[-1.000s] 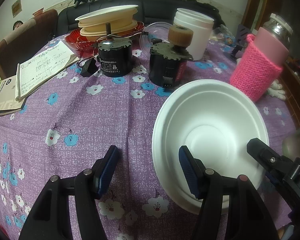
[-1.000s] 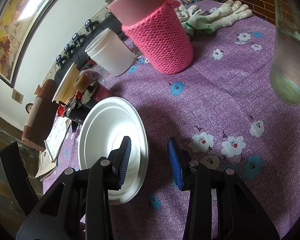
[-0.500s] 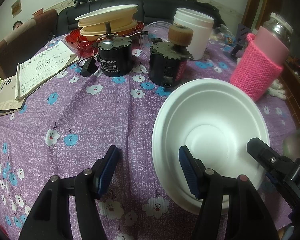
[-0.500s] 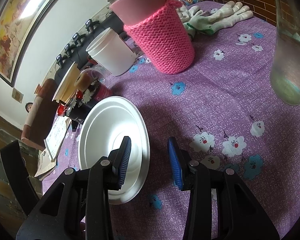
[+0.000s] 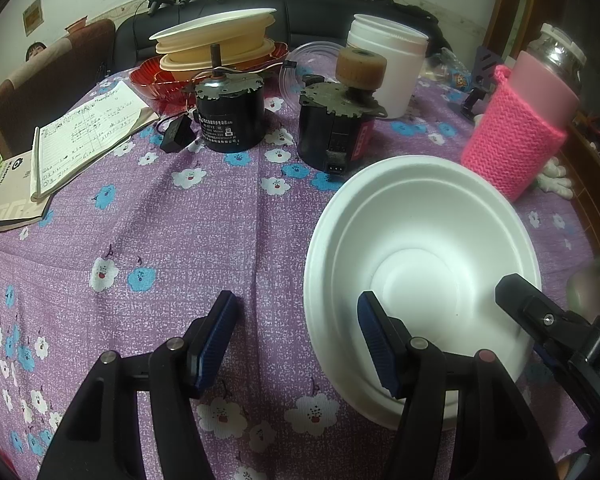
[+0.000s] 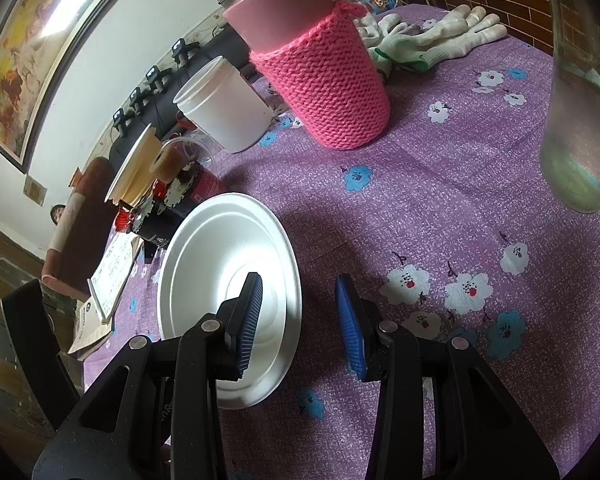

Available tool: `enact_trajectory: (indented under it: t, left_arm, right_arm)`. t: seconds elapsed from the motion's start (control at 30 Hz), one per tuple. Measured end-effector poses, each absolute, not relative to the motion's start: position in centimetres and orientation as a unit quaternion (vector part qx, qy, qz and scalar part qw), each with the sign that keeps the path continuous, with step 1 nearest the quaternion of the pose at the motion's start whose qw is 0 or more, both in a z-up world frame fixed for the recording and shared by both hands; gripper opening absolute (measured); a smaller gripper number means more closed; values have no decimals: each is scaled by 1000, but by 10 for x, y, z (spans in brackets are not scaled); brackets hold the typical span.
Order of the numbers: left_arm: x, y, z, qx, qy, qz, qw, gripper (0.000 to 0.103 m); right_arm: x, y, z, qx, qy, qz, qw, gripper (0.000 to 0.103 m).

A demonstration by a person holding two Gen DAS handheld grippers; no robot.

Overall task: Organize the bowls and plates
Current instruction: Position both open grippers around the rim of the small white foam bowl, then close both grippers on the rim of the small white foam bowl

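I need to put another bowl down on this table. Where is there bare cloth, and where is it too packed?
Free: the purple cloth between the notebook, the two motors and the white bowl; also between that bowl, the pink knitted bottle and the glass. Crowded: the far edge around the stacked plates and white tub.

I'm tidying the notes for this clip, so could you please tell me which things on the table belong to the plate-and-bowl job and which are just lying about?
Belongs to the job:
- white bowl
- stack of plates and bowls at the far edge
- red dish beneath it

Just lying about:
- two black motors
- white tub
- pink-knit jar
- notebook
- white gloves
- clear glass
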State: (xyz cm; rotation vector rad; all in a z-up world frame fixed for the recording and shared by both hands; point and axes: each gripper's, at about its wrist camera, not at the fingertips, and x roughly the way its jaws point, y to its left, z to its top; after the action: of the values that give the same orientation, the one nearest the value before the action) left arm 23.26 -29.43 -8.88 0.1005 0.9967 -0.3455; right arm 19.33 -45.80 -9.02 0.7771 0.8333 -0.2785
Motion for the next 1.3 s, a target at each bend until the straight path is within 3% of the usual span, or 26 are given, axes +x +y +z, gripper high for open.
enact_trajectory:
  t: [1.3]
  left_arm:
    - [232,-293,-92,53,471,-165,865,63]
  right_arm:
    - [197,-457,-93,360,397,-128,835,36]
